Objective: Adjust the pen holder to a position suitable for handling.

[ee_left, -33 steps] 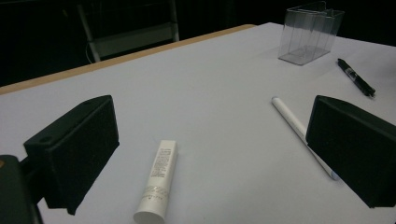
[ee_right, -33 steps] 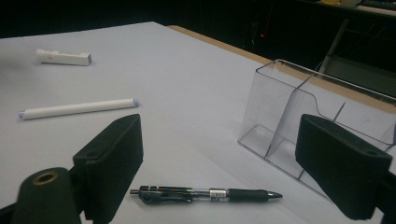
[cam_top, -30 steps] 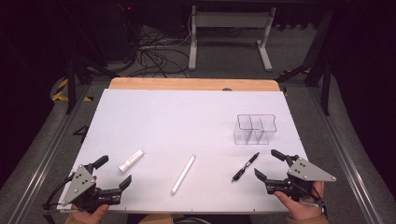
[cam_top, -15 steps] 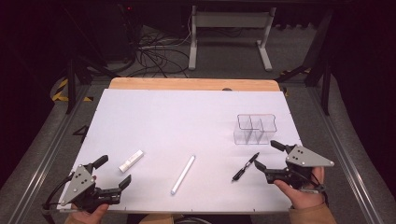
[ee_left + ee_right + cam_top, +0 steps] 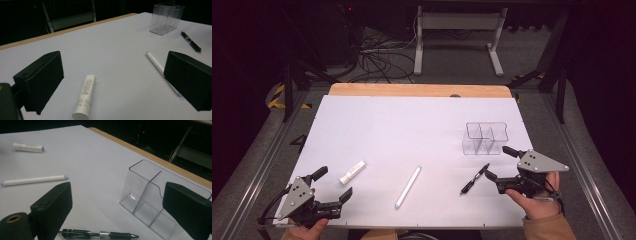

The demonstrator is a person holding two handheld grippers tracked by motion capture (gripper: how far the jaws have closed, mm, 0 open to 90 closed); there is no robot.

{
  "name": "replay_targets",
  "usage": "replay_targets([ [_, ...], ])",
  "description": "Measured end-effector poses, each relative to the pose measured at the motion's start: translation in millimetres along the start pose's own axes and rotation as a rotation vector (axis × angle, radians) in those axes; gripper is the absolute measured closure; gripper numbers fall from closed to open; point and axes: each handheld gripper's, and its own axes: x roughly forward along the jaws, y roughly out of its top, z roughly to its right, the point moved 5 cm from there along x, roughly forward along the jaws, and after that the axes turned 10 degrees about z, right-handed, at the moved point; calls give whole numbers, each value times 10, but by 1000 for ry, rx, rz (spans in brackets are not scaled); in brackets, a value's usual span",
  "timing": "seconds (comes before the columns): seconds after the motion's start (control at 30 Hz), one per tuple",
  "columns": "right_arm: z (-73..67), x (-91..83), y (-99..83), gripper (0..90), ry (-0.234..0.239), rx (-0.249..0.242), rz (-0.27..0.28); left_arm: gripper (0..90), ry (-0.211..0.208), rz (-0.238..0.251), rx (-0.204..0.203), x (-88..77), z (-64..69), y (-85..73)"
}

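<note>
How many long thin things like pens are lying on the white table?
2. A black pen lies just in front of the right gripper, near the clear plastic organizer. A white stick-like pen lies at the middle front. The short white tube I leave out.

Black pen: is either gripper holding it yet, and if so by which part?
Nothing is held. The black pen lies on the table, near the open right gripper; the left gripper is open too.

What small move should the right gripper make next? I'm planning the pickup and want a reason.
Probably lower the open right gripper over the black pen and close: the pen lies flat just ahead of its jaws, near the clear organizer.
</note>
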Motion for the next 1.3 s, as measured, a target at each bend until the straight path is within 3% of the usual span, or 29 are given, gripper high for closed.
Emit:
replay_targets([
  [0.03, 0, 0, 0, 110, 0, 0, 0, 34, -1, -1, 3, -2, -2, 2],
  [0.07, -2, 0, 27, 200, 29, -17, -24, 34, 0, -1, 4, -1, -2, 3],
  [0.27, 59, 28, 114, 281, 39, -44, -69, 34, 2, -2, 5, 3, -2, 0],
  [0.63, 236, 227, 214, 310, 62, -120, -188, 35, 5, 0, 2, -2, -8, -2],
  [1.07, 434, 422, 188, 302, 74, -142, -296, 36, 6, -7, 1, 3, -12, -9],
  [1.3, 535, 475, 167, 328, 87, -180, -342, 37, 7, -6, 1, 6, -18, -13],
])
